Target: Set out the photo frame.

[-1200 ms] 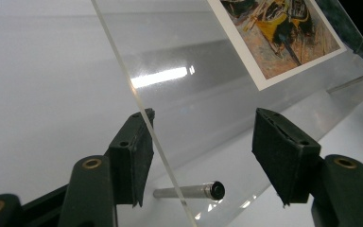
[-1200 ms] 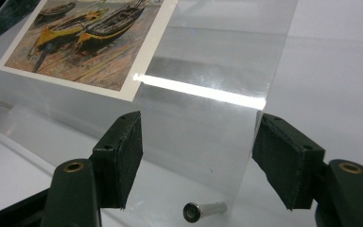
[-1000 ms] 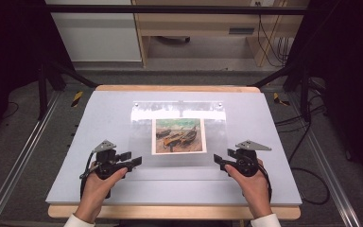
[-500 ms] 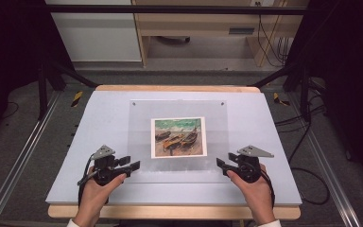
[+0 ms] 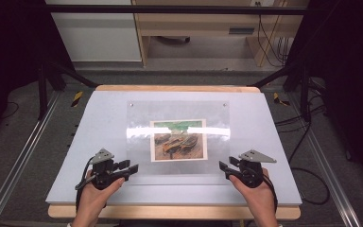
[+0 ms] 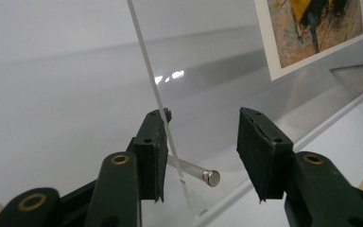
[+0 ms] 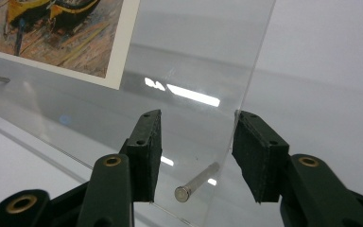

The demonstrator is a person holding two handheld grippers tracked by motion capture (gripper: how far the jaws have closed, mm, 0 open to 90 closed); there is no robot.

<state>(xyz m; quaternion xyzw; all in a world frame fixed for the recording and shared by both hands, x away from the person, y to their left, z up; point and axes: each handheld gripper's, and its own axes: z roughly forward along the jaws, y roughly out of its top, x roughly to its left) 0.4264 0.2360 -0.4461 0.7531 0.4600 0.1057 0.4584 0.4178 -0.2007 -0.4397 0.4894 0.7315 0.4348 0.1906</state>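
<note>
A clear acrylic panel (image 5: 175, 111) lies on the grey table, with a boat picture (image 5: 178, 140) at its middle. My left gripper (image 5: 133, 169) is at the panel's near left corner and my right gripper (image 5: 223, 168) at its near right corner, both pointing inward. The left gripper (image 6: 205, 149) is open around the panel's edge (image 6: 151, 75) and a small metal pin (image 6: 194, 171). The right gripper (image 7: 196, 149) is open around another pin (image 7: 196, 185) and the panel's edge (image 7: 250, 80). Both pairs of jaws have just been closing, and no pad presses on a pin.
The grey tabletop (image 5: 99, 118) has a wooden rim (image 5: 170, 212) along the near edge. Black frame posts and aluminium rails (image 5: 19, 161) flank the table. A cabinet and wooden furniture stand beyond the far edge, and cables lie on the floor at the right.
Both hands have drawn slightly toward the near edge. The panel reaches nearer than before, and its glare band has moved from above the picture onto the picture's top.
</note>
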